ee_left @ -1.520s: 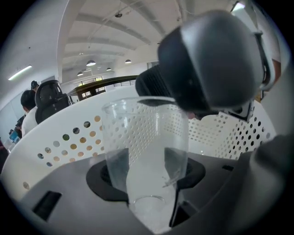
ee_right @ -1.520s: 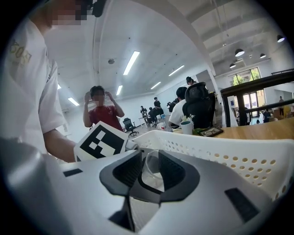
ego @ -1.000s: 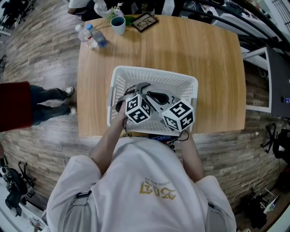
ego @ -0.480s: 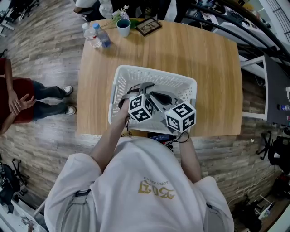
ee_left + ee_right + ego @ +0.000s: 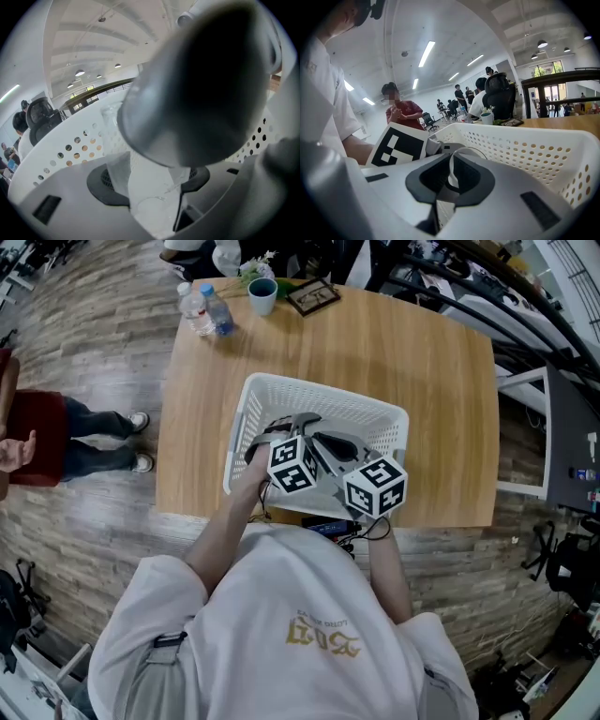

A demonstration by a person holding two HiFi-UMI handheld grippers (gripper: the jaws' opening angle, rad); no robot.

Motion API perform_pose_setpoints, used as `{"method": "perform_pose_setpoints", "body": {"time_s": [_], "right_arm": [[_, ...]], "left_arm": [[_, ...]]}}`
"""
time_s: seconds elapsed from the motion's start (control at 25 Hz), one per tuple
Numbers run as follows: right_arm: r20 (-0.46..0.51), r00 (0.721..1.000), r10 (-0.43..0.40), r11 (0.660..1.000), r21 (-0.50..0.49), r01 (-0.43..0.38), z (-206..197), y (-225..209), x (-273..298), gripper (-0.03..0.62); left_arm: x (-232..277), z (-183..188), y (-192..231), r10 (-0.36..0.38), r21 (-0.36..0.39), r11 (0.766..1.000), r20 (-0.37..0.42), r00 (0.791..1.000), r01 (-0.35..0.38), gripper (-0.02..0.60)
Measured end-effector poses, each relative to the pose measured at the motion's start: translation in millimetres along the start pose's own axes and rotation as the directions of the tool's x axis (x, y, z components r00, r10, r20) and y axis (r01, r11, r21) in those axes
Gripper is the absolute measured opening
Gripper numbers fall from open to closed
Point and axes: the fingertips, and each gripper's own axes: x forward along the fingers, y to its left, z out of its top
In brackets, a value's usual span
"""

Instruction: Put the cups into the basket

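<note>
Cup (image 5: 149,199), clear plastic, in left gripper (image 5: 151,180) jaws; basket (image 5: 70,140) white, perforated.

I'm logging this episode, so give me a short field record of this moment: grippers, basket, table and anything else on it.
left gripper: shut on a clear cup, over the basket
right gripper: shut on the thin wall of a second cup, over the basket
basket: white, perforated, at the table's near edge
table: wooden
far corner: far cup, water bottles, picture frame
</note>
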Motion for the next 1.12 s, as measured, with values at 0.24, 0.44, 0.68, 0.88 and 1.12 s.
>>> {"method": "perform_pose_setpoints", "body": {"time_s": [0.24, 0.44, 0.68, 0.88, 1.12], "right_arm": [[-0.040, 0.998, -0.048, 0.999, -0.012, 0.047, -6.2, -6.2, 0.6, 0.031], [-0.065, 0.991, -0.113, 0.993, -0.024, 0.112, -7.3, -20.0, 0.3, 0.031], [-0.085, 0.987, -0.135, 0.989, -0.071, 0.129, -8.4, -19.2, 4.6, 0.031], [-0.125, 0.967, -0.222, 0.971, -0.114, 0.209, -14.6, -33.2, 1.1, 0.031], [-0.198, 0.937, -0.288, 0.955, -0.132, 0.265, -36.0, -46.1, 2.8, 0.031]], "left_arm": [[3.4, -13.2, -6.7, -0.038, 0.057, 0.998, -0.066, 0.997, 0.042, 0.275], [-3.3, -14.3, -0.7, -0.026, 0.029, 0.999, -0.056, 0.998, 0.028, 0.276], [-6.3, -20.5, 1.4, -0.016, 0.013, 1.000, -0.074, 0.997, 0.017, 0.276], [-5.5, -22.6, -0.3, -0.014, 0.034, 0.999, -0.092, 0.996, 0.017, 0.276], [-4.7, -24.6, 1.8, 0.000, 0.021, 1.000, -0.098, 0.995, 0.002, 0.192]]}}
